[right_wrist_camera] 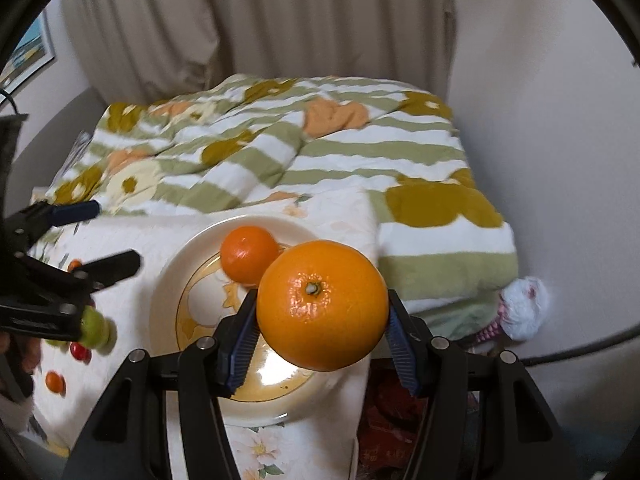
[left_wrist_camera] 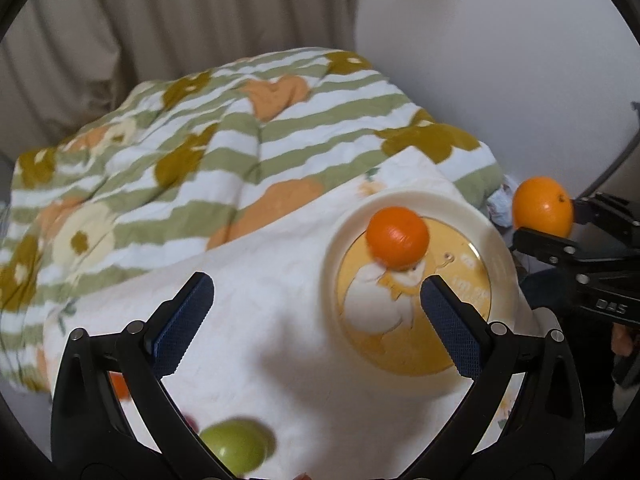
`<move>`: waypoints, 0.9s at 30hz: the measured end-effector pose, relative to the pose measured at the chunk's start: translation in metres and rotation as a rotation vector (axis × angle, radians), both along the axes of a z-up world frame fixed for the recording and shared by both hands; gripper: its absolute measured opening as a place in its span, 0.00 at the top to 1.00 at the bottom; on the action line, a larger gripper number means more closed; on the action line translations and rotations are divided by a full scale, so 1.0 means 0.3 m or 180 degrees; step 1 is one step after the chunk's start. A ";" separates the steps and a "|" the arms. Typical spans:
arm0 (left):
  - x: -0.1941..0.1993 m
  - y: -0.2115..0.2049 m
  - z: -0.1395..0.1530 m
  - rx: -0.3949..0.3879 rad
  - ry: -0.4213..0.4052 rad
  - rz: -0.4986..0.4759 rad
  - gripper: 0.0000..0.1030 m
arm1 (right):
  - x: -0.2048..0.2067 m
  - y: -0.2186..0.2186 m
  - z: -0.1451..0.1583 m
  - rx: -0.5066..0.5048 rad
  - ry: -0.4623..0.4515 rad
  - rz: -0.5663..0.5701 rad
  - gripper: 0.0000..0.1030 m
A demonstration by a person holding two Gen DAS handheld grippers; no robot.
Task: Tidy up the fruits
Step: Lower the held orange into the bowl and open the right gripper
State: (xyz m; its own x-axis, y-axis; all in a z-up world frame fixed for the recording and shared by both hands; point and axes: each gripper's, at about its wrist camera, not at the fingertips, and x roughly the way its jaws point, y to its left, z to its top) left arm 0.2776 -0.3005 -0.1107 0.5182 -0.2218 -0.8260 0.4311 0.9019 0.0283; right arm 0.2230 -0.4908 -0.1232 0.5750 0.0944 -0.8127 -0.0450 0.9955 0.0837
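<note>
Big round orange (right_wrist_camera: 322, 304) is gripped mid-frame between the right gripper (right_wrist_camera: 322, 340) fingers; left gripper (left_wrist_camera: 316, 320) fingers are spread, empty.

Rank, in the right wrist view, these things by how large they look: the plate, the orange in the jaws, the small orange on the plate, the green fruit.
1. plate
2. held orange, though it is nearest the camera
3. small orange
4. green fruit, blurred and partly hidden

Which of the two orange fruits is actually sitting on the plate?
The smaller orange, resting alone on the plate. The bigger orange is clamped in the right gripper above it.
</note>
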 end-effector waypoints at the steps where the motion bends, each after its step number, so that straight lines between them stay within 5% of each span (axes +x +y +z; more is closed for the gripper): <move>1: -0.012 0.020 0.003 -0.0003 0.0005 0.0064 0.00 | 0.007 0.013 -0.010 -0.0025 0.0005 0.0047 0.47; 12: -0.101 0.177 -0.019 0.0015 0.0109 0.0590 0.00 | 0.086 0.075 -0.143 -0.0165 0.0085 0.0384 0.47; 24: -0.136 0.179 -0.059 -0.0014 0.0178 0.0702 0.00 | 0.109 0.093 -0.198 -0.0261 0.0055 0.0474 0.45; 27: -0.135 0.176 -0.057 -0.0001 0.0172 0.0705 0.00 | 0.097 0.090 -0.168 -0.0164 -0.0082 0.0491 0.02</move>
